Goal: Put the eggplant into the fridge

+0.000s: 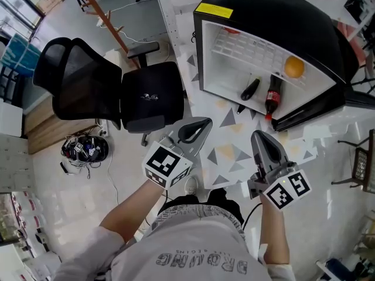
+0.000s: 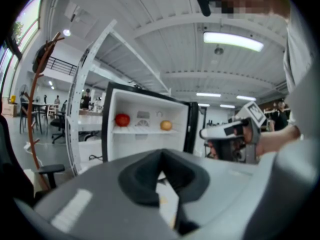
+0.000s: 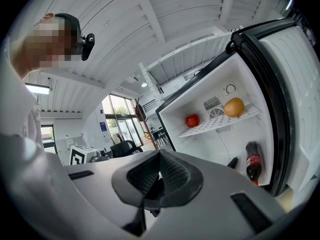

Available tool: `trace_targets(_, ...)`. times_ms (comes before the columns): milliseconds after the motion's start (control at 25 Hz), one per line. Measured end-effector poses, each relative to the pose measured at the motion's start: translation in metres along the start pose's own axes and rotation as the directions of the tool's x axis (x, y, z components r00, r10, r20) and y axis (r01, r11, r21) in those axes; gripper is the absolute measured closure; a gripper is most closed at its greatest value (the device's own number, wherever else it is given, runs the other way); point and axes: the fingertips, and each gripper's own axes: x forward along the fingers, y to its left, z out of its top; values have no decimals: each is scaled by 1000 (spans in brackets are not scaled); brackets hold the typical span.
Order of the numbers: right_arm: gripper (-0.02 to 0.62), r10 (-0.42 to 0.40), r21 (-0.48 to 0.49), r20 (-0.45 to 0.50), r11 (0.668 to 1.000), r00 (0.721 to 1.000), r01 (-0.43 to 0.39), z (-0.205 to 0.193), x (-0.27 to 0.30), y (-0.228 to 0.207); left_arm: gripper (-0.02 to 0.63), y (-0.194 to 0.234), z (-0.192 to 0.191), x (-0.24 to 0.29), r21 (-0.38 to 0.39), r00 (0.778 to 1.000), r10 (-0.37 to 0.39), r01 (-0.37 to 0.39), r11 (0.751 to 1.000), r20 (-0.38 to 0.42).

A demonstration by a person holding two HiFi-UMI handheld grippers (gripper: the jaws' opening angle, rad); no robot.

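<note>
The small black fridge [image 1: 275,16] stands open on the white table [image 1: 228,151]. A dark eggplant [image 1: 250,89] lies on the fridge floor beside a cola bottle [image 1: 273,95]; the right gripper view shows the eggplant [image 3: 233,162] too. My left gripper [image 1: 204,123] is shut and empty, hanging over the table's left edge in front of the fridge. My right gripper [image 1: 261,136] is also shut and empty, just short of the fridge opening and pointing into it. From the left gripper view I see the fridge [image 2: 150,134] ahead and the right gripper [image 2: 220,132] to the right.
An orange [image 1: 294,67] and a red tomato [image 3: 192,120] rest on the fridge's wire shelf. The fridge door [image 1: 310,107] stands open at the right. A black office chair [image 1: 105,86] is left of the table, with a bundle of cables [image 1: 85,148] on the floor.
</note>
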Motion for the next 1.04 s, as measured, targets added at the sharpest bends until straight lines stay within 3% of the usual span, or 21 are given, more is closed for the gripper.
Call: trace_targets(1040,594,0,-11,-13,1000,1000,-1,-3,8,0,600,10,7,6,4,1000,7,-7,1000,15)
